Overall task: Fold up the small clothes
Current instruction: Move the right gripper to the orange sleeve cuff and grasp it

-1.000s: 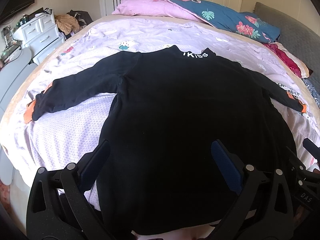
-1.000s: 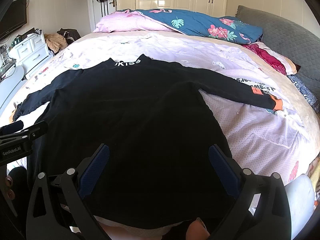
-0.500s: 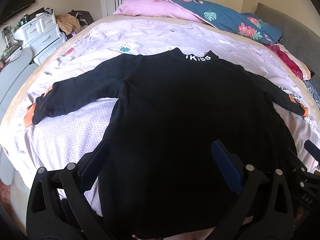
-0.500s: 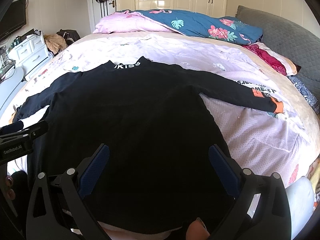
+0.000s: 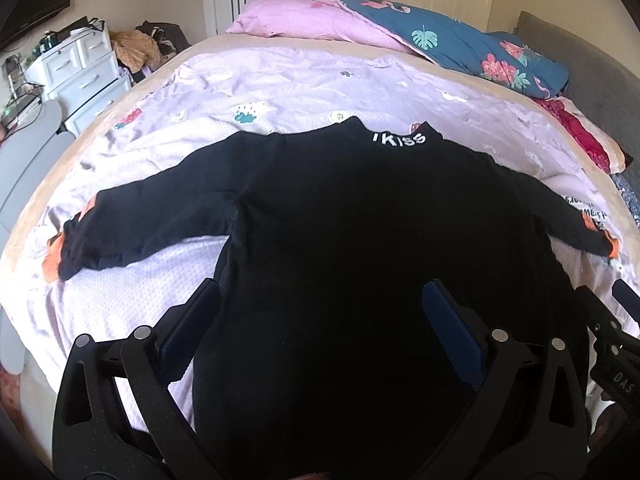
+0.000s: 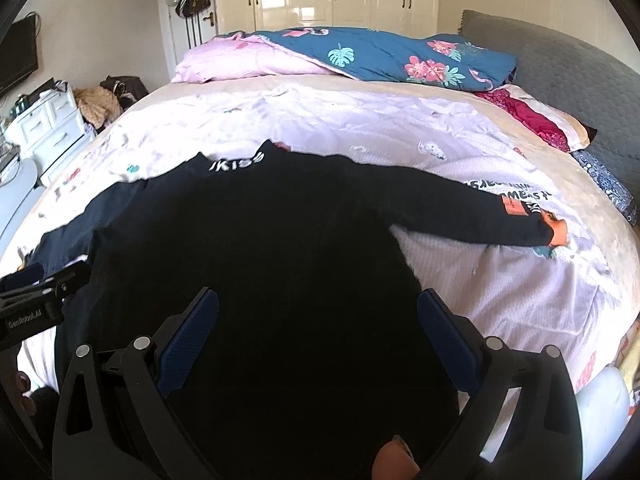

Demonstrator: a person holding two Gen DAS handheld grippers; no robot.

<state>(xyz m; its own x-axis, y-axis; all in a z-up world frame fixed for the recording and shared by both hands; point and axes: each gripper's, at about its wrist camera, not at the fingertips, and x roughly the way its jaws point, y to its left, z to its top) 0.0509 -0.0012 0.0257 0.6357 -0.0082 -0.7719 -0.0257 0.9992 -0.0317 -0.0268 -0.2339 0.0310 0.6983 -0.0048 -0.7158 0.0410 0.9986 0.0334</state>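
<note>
1. Left wrist view: the black top [image 5: 360, 240] lies spread flat on the bed [image 5: 280, 80], collar with white lettering at 12 o'clock, hem at 6 o'clock near the camera. Its left sleeve [image 5: 140, 220] reaches out toward 9 o'clock and its right sleeve [image 5: 572, 220] toward 3 o'clock, both fully extended. No fold shows anywhere, so the task appears to be at its start: both sleeves and the body are left to fold. The left claw [image 5: 320, 320] is released, its blue pads wide apart, straddling the lower body of the garment. It grips nothing; whether the pads touch the cloth cannot be told. Part of the other tool shows at the 4 o'clock edge.

2. Right wrist view: the same top [image 6: 280, 260] fills the middle, collar at 12 o'clock, the right sleeve [image 6: 480, 212] ending in an orange cuff at 3 o'clock. The right claw [image 6: 318, 320] is likewise spread wide and empty above the hem area at 6 o'clock. Judging by this, the likely first move is to take a sleeve or a side edge inward.
</note>
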